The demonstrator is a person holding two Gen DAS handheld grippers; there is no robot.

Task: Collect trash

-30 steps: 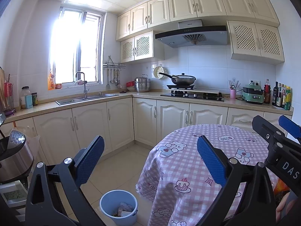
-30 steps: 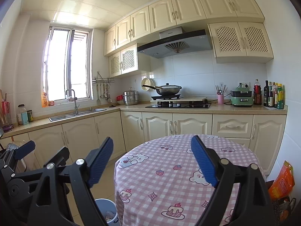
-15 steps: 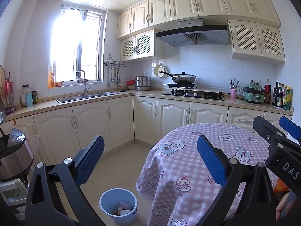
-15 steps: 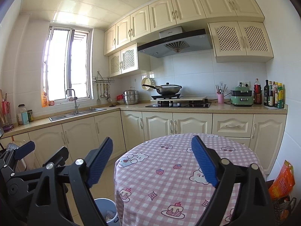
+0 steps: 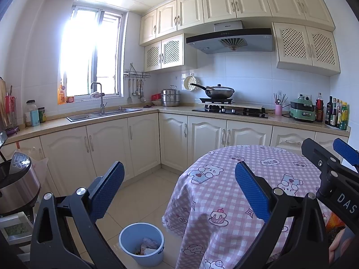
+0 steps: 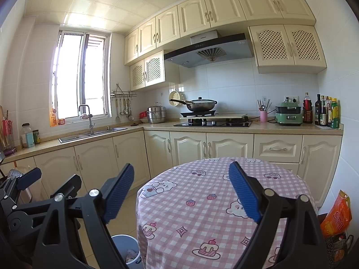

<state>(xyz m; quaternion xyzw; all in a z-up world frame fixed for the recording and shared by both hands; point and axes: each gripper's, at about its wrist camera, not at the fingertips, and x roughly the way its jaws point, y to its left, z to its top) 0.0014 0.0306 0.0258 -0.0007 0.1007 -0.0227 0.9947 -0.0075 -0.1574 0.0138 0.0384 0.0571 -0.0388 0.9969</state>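
Left gripper [image 5: 179, 190] – fingers spread wide, holding nothing; the blue trash bin [image 5: 141, 244], with crumpled waste inside, stands on the floor below and between them, just beside the desk [image 5: 224, 192]. Right gripper [image 6: 181, 192] – fingers likewise apart and empty, above the desk's checked cloth, bin [image 6: 128, 251] below the left finger.

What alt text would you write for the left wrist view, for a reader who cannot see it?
Open blue-padded left tongs hold nothing above a blue trash bin with crumpled waste, on the tiled floor beside a round table in pink checked cloth. Behind are cream cabinets, a sink and a stove.
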